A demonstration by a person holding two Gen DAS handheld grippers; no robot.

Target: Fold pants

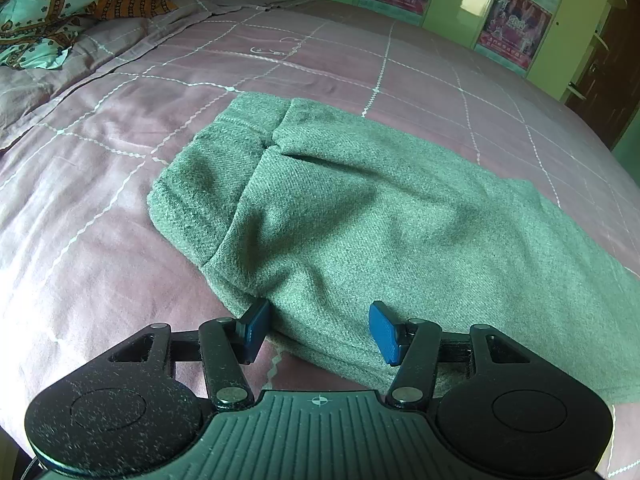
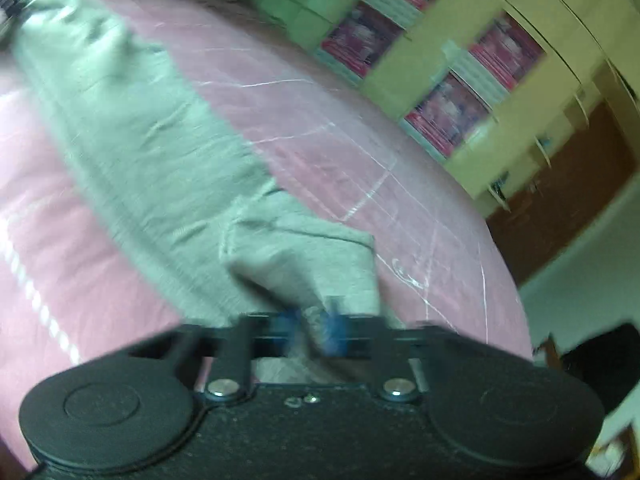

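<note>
- The pants (image 1: 360,200) lie flat on the bed (image 1: 100,200). They are grey-green and woolly.
- The left gripper (image 1: 318,330) sits low, right at the near edge of the pants, and tips down toward them.
- Its two blue pads (image 1: 385,332) stand apart. They are not pressed on anything.
- The near edge of the pants runs between the two pads. The left pad is right at the cloth's corner. The right pad is over the cloth.
- The rest of the pants spreads away in front of the fingers and off to the right.
- In the right wrist view the picture is blurry and tipped to one side.
- The right gripper (image 2: 316,330) has its blue pads close together, with a bit of the pants (image 2: 304,256) pinched between them.
- That bit is an end of the pants. It is bunched up and folded just in front of the fingers.
- The long part of the pants runs away from the fingers, up and to the left, over the pink bed (image 2: 320,140).
- Cupboards (image 2: 460,92) with pink posters stand far past the bed.
</note>
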